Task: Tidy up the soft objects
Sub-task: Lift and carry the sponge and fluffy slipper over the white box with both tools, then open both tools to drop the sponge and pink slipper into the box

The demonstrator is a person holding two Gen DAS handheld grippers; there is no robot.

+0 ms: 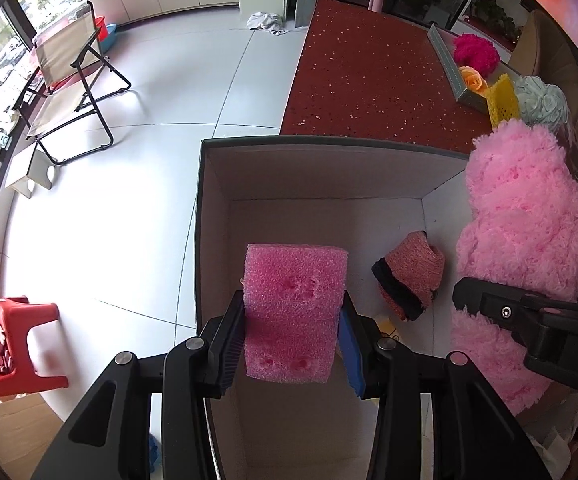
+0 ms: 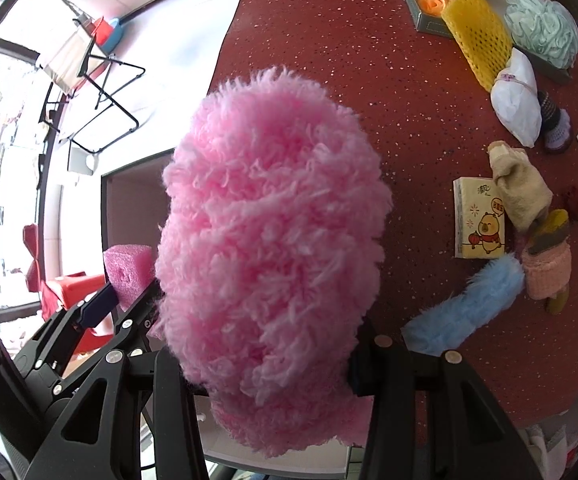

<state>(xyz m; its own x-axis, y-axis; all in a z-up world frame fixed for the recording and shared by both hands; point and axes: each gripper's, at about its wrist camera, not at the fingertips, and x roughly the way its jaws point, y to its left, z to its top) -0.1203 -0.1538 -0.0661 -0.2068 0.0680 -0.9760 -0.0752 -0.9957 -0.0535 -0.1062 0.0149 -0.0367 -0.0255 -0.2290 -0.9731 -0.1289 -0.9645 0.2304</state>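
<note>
My left gripper (image 1: 293, 332) is shut on a pink foam sponge block (image 1: 295, 304) and holds it over the open white-lined box (image 1: 329, 176). A pink knitted piece with a black edge (image 1: 409, 280) lies in the box. My right gripper (image 2: 273, 364) is shut on a large fluffy pink plush item (image 2: 273, 260) at the box's right rim; the plush also shows in the left wrist view (image 1: 525, 224). The sponge (image 2: 129, 272) and left gripper show at left in the right wrist view.
On the red speckled table (image 2: 369, 80) lie a blue fluffy piece (image 2: 465, 312), a tissue pack (image 2: 477, 220), a beige cloth (image 2: 521, 192), a yellow foam net (image 2: 481, 36), a white pouch (image 2: 517, 100) and a mint bath pouf (image 2: 545, 28). A folding chair (image 1: 69, 80) and red stool (image 1: 13, 344) stand on the floor.
</note>
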